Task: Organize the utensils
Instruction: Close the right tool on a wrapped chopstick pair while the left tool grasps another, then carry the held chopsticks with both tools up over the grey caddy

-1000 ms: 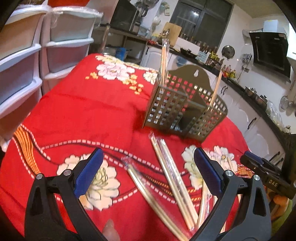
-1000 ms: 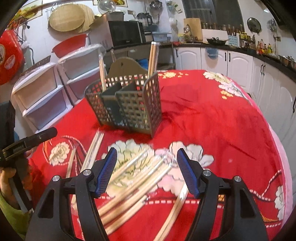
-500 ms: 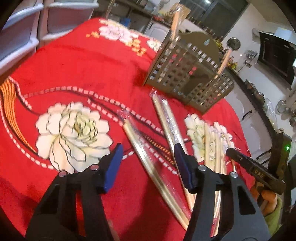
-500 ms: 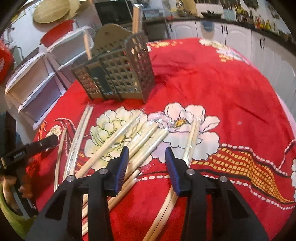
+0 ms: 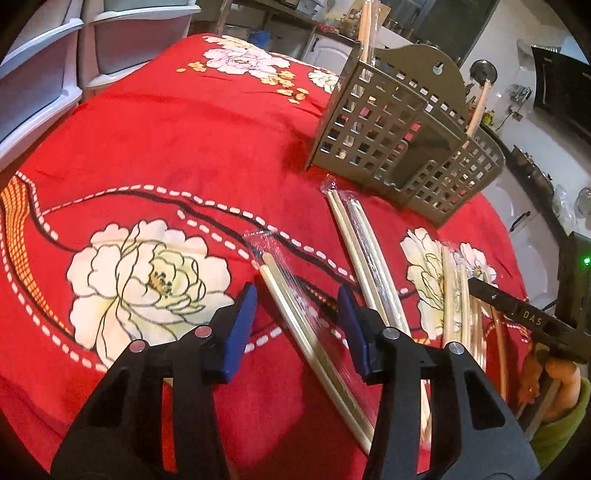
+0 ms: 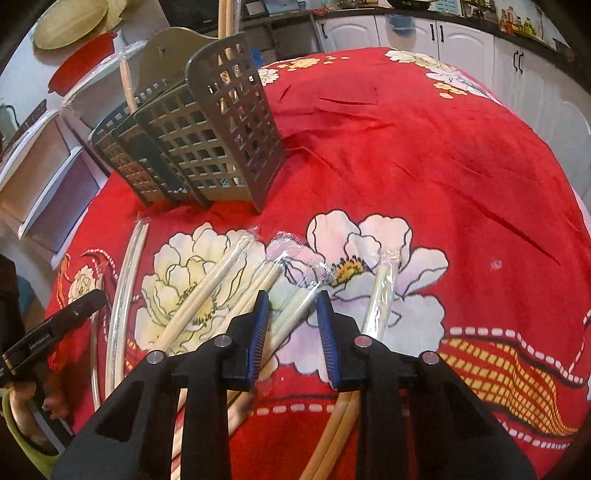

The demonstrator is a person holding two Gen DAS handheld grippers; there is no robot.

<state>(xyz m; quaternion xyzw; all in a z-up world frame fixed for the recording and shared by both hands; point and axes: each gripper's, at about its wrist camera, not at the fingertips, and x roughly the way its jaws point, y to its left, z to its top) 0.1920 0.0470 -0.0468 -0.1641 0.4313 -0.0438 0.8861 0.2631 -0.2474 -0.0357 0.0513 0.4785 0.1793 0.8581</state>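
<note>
Several plastic-wrapped chopstick pairs lie on the red flowered cloth. In the left wrist view one wrapped pair runs between the blue pads of my left gripper. Its jaws are closing, with a gap on both sides. In the right wrist view my right gripper straddles another wrapped pair lying aslant over a white flower. Its jaws are closing too, and the pads stand just clear of the pair. The grey perforated holder stands behind, with chopsticks upright in it.
More wrapped pairs lie around both grippers. A hand in a green sleeve shows at the frame edge. White plastic drawers stand beyond the table's left side, kitchen cabinets behind.
Both grippers have dropped toward the cloth and tipped downward. Their jaws have narrowed from wide open, each now around a wrapped chopstick pair.
</note>
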